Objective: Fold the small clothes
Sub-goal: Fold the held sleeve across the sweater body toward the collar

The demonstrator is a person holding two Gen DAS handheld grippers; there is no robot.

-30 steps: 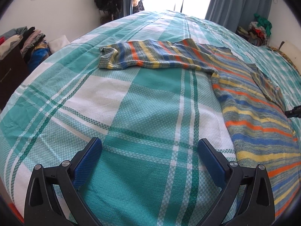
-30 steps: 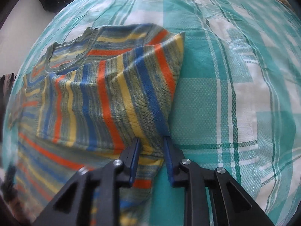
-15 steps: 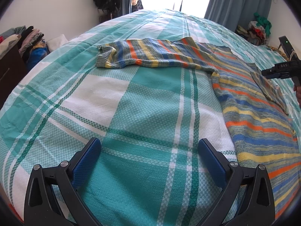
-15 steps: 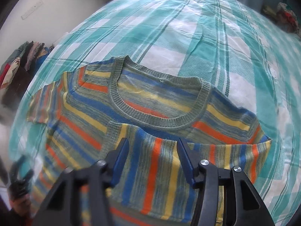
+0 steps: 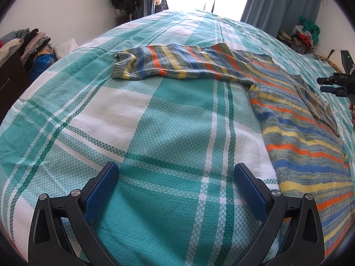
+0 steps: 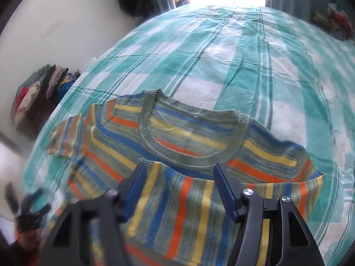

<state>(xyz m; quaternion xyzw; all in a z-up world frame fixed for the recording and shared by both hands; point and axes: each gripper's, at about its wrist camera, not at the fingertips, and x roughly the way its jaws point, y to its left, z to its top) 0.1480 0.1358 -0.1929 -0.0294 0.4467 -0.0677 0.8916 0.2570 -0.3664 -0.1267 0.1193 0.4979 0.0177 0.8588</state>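
Observation:
A striped knit sweater in blue, orange, yellow and grey-green lies flat on the bed, one sleeve stretched out to the left. In the right wrist view the sweater shows its round collar, with the other sleeve folded across the body. My left gripper is open and empty over bare bedsheet, left of the sweater's hem. My right gripper is open and empty above the folded sleeve. It also shows at the right edge of the left wrist view.
The bed is covered by a teal and white plaid sheet. Stacked clothes sit on a dark cabinet at left. A clothes pile lies by the curtain at back right.
My right gripper let go of the folded sleeve, opened and lifted back, now looking at the collar. The left gripper stayed open and almost still.

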